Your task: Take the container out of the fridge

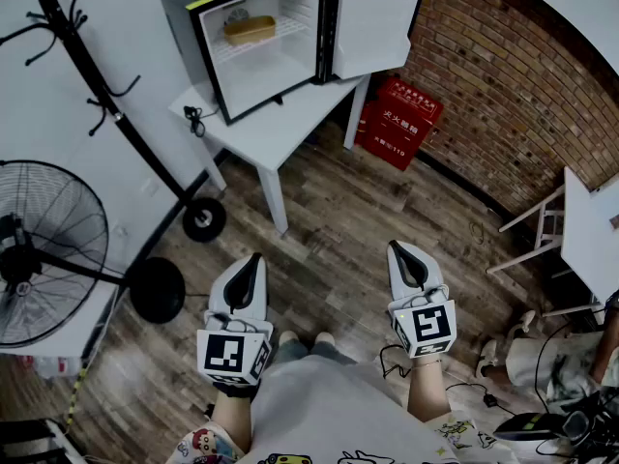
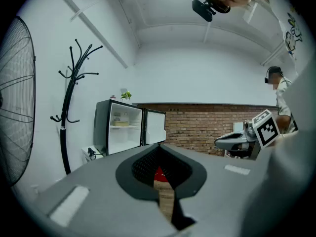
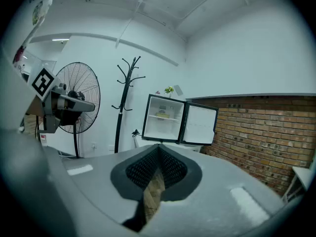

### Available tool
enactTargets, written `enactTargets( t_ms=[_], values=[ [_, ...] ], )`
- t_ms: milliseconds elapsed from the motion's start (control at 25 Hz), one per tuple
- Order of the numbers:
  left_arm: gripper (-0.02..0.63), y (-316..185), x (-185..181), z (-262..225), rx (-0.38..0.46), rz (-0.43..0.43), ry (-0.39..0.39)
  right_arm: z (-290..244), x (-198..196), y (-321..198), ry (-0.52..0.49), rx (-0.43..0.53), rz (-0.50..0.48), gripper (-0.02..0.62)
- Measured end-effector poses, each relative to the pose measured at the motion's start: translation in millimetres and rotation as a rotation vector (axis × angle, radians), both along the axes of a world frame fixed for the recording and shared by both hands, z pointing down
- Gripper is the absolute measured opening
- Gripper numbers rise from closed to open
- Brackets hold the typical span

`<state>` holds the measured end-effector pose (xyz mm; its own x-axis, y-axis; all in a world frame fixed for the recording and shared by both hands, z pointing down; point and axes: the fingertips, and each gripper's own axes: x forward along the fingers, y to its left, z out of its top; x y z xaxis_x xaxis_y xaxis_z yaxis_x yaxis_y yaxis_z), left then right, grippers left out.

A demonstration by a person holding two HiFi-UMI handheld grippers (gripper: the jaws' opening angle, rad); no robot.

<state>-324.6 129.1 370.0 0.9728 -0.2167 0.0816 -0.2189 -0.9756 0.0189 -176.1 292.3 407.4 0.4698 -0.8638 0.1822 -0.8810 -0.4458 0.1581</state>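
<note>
Closest in, the left gripper (image 1: pixel 255 259) and right gripper (image 1: pixel 397 249) hang by the person's shirt, the jaws of both pressed together on nothing. The tan container (image 1: pixel 250 29) sits on the upper shelf of the mini fridge (image 1: pixel 205 42), well apart from both, with the door (image 1: pixel 372 27) open. Arriving with jaws shut would likely shove the container backward. On the left approach, the coat rack (image 1: pixel 92 71) and standing fan (image 1: pixel 44 249) could snag 1 gripper.

Left gripper (image 2: pixel 159 148): jaws together, nothing between them. Far, left of centre: fridge (image 2: pixel 123 139), door (image 2: pixel 154 126) open, container (image 2: pixel 121 123) on upper shelf. Coat rack (image 2: pixel 69 112) left of fridge.
</note>
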Motion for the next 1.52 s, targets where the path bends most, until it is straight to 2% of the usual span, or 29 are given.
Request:
enactTargets(
  t_ms=[200, 320, 400, 720, 960, 1280, 1520],
  values=[
    [0.002, 3, 8, 3, 0.009, -0.015, -0.013, -4, 10, 18, -0.007, 0.036, 0.022, -0.005],
    [0.022, 5, 7, 6, 0.007, -0.026, -0.008, -4, 12, 24, -0.026, 0.063, 0.013, -0.002],
    [0.047, 8, 9, 8, 0.004, -0.026, 0.000, -5, 14, 26, -0.035, 0.076, 0.000, 0.037],
    [0.110, 6, 36, 11, 0.005, -0.015, -0.010, -1, 32, 21, -0.076, 0.105, -0.029, 0.109],
    [0.135, -9, 76, 14, -0.004, 0.015, -0.016, 3, 68, 4, -0.097, 0.121, -0.022, 0.132],
    [0.156, -65, 143, 18, -0.006, 0.031, -0.006, 9, 127, -49, -0.105, 0.100, -0.028, 0.170],
    [0.177, -115, 193, 8, 0.000, 0.044, 0.001, -5, 175, -100, -0.099, 0.116, -0.033, 0.185]
  ],
)
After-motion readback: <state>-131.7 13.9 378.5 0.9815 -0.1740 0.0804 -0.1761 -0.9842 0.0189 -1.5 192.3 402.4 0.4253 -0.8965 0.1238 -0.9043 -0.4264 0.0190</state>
